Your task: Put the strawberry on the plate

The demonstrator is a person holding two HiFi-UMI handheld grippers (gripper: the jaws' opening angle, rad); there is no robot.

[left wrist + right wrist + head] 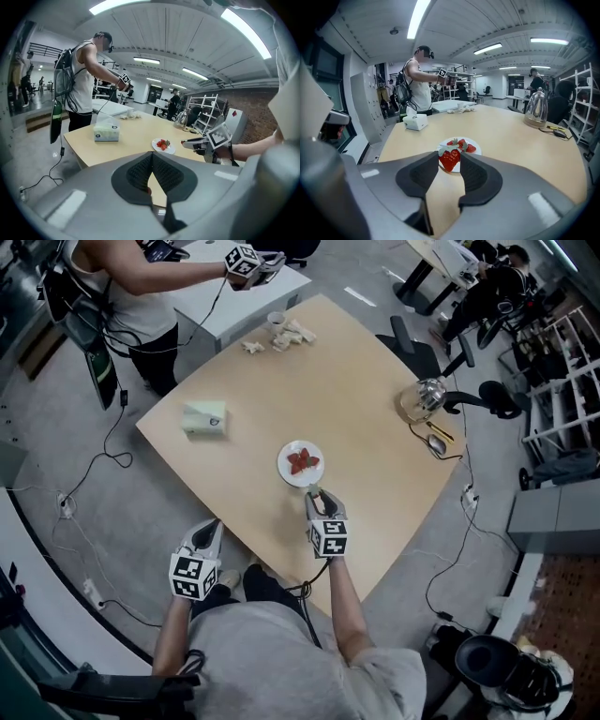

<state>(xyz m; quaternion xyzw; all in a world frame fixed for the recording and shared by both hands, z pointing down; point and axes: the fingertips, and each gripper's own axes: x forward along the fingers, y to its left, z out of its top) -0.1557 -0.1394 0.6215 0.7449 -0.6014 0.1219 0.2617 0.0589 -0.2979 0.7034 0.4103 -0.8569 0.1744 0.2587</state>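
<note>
Two grippers up, one strawberry pinched!
Wide wooden table point(356, 409) holds a tissue box point(204, 418) and a kettle point(428, 396), both well apart from the white plate point(283, 463). The right gripper point(315, 495) clamps the strawberry point(449, 160) just short of the plate's near rim, bare wood between. The left gripper point(212, 529) hangs off the table's edge, jaws pressed together.

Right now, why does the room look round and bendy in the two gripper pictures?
Left gripper view: the wide lens curves the ceiling lights and darkens the corners. Right gripper view: same bending, but the strawberry up close looks sharp. Head view: even light, no glare on the table.
</note>
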